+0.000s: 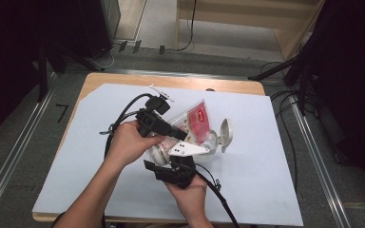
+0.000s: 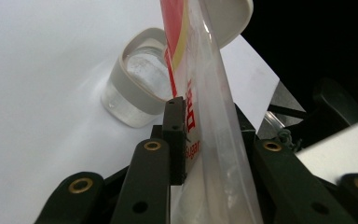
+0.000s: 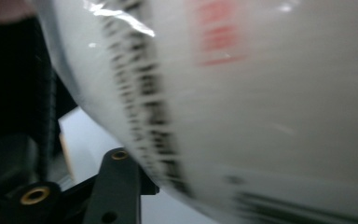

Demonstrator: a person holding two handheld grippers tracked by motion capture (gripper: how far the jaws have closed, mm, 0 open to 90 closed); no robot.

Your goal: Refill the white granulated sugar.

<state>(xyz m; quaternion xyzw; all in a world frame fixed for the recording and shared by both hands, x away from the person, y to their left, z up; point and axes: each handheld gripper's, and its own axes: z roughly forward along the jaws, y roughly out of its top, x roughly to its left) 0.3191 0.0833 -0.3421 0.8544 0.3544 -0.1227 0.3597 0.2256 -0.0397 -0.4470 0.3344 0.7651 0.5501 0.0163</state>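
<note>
Holding the sugar bag (image 1: 196,122) mid-table with my left gripper (image 1: 183,136): left gripper view shows both pads clamped on the bag (image 2: 205,116), which stands upright. Right gripper (image 1: 180,164) sits at the bag's near end; its view shows the bag's bulging white side (image 3: 261,102) pressed against one jaw, grip I cannot tell. Clear jar (image 1: 209,141) lies just right of the bag, lid (image 1: 226,134) hinged open. White sheet (image 1: 266,156) has bare room left, right and near; table edge (image 1: 171,80) well apart

Glossy clear plastic sugar bag (image 2: 209,93)
</note>
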